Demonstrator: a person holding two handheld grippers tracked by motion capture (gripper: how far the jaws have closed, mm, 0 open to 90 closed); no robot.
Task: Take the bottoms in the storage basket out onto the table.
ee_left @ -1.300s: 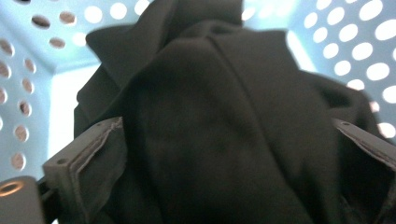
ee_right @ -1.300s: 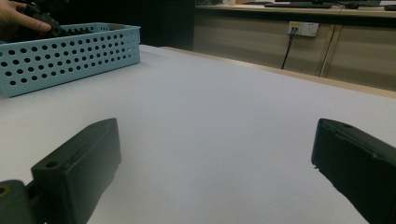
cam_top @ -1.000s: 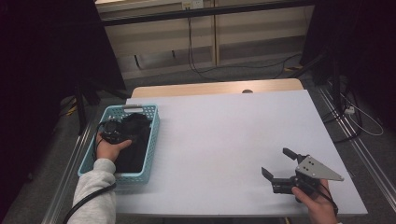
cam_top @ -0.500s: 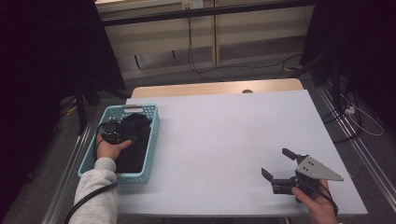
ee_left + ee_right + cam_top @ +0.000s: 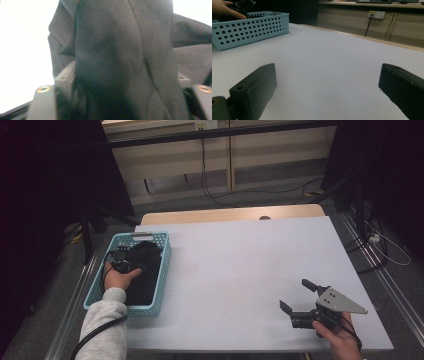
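A black cloth (image 5: 148, 276) lies bunched in a light blue perforated basket (image 5: 163, 265) at the table's left edge. My left gripper (image 5: 125, 262) is down inside the basket, held by a hand in a grey sleeve. Its jaws have just been closing, and in the left gripper view a thick fold of the cloth (image 5: 120, 45) fills the gap between them and touches both. My right gripper (image 5: 294, 293) rests low over the white table (image 5: 240, 255) near the front right corner. It is open, with bare tabletop between its fingers (image 5: 257, 85).
The right gripper view looks across the table to the basket (image 5: 249, 27) and the hand (image 5: 224, 10) over it. A wooden strip (image 5: 230, 214) borders the table's far edge. Cables and a wall socket lie beyond it.
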